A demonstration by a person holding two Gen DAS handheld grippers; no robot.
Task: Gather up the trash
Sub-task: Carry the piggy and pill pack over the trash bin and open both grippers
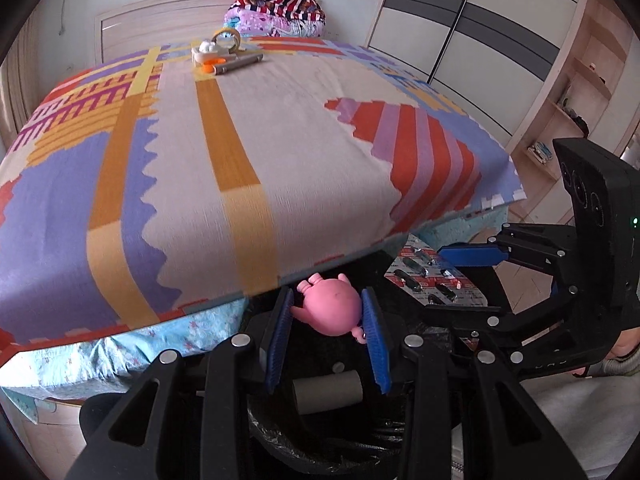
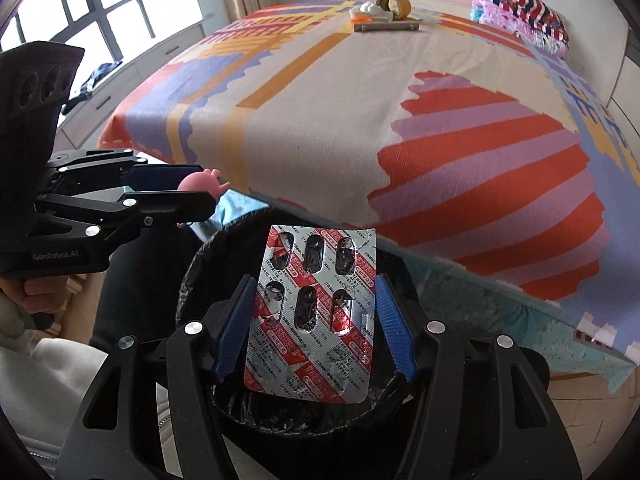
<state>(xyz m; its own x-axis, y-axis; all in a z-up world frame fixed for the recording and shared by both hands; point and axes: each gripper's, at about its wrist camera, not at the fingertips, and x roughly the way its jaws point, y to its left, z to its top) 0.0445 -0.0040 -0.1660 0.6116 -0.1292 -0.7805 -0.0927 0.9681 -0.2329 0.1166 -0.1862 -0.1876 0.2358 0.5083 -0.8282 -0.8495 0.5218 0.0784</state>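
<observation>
My left jaws grip the pink toy [image 1: 334,308]; my right jaws grip the pill pack [image 2: 312,312], long axis pointing forward. The bin [image 2: 192,272] lies directly below both.

Pink pig toy [image 1: 334,308] and emptied silver-red blister pack [image 2: 314,312], both above black-lined bin [image 2: 192,280].

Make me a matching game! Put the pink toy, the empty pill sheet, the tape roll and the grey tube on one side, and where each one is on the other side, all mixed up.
Things:
1. pink toy
2. pill sheet
3. tape roll
4. grey tube

Places:
A. far end of the bed
B. between the left gripper fingers
C. inside the black bin
D. between the right gripper fingers

Pairs: 1-B, 2-D, 3-A, 4-C
</observation>
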